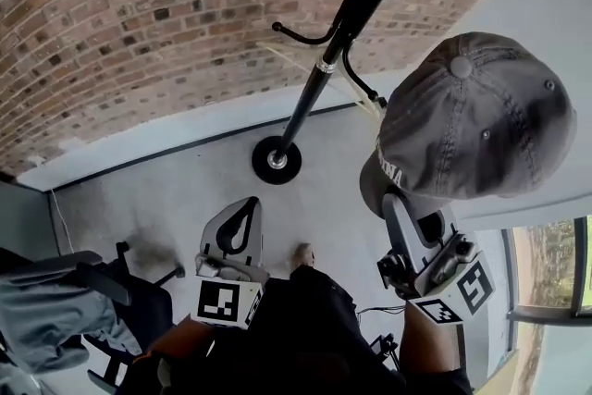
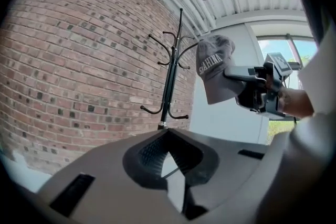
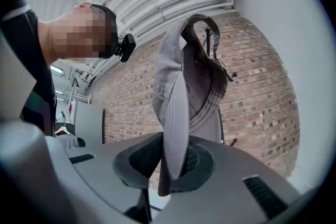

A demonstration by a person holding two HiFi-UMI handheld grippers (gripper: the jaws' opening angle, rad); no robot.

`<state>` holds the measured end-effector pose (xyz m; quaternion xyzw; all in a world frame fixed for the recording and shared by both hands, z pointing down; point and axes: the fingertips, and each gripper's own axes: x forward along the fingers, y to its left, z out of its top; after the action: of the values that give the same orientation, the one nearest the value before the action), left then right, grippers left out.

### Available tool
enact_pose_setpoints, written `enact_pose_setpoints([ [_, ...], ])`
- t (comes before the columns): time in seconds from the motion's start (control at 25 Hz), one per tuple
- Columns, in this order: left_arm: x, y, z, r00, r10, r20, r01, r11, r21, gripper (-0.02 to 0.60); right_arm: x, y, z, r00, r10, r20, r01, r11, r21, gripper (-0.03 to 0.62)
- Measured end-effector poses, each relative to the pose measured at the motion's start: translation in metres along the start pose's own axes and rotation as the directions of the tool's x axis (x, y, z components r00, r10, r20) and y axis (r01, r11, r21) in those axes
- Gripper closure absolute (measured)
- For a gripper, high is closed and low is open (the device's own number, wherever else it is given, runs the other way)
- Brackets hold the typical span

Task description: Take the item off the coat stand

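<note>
A grey baseball cap (image 1: 476,116) hangs in the air to the right of the black coat stand (image 1: 319,79), apart from its hooks. My right gripper (image 1: 400,201) is shut on the cap's brim from below. In the right gripper view the cap (image 3: 184,81) stands on edge, its brim pinched between the pads at my right gripper (image 3: 170,157). The left gripper view shows the coat stand (image 2: 170,76) against the brick wall, with the cap (image 2: 214,68) to its right. My left gripper (image 1: 248,206) is lower and to the left, shut with nothing in it (image 2: 167,134).
The stand's round base (image 1: 276,160) rests on grey carpet near a brick wall (image 1: 139,5). An office chair draped with a grey garment (image 1: 55,310) stands at the lower left. A white wall and a window (image 1: 555,264) lie to the right.
</note>
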<state>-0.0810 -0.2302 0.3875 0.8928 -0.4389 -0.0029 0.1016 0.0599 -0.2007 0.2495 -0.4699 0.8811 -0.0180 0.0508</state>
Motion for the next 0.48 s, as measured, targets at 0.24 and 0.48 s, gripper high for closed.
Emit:
enact_pose_setpoints([
  [0.24,0.005,-0.048,0.001,0.998,-0.067,0.003,0.067,0.998,0.023,0.557,-0.059,-0.003,-0.046,0.995,-0.077,-0.065,0.082,0.994,0.079,0.551],
  [0.48,0.012,-0.107,-0.002,0.997,-0.081,-0.015,0.082,0.995,0.055,0.557,-0.112,-0.009,-0.079,0.99,-0.08,-0.114,0.091,0.991,0.096,0.551],
])
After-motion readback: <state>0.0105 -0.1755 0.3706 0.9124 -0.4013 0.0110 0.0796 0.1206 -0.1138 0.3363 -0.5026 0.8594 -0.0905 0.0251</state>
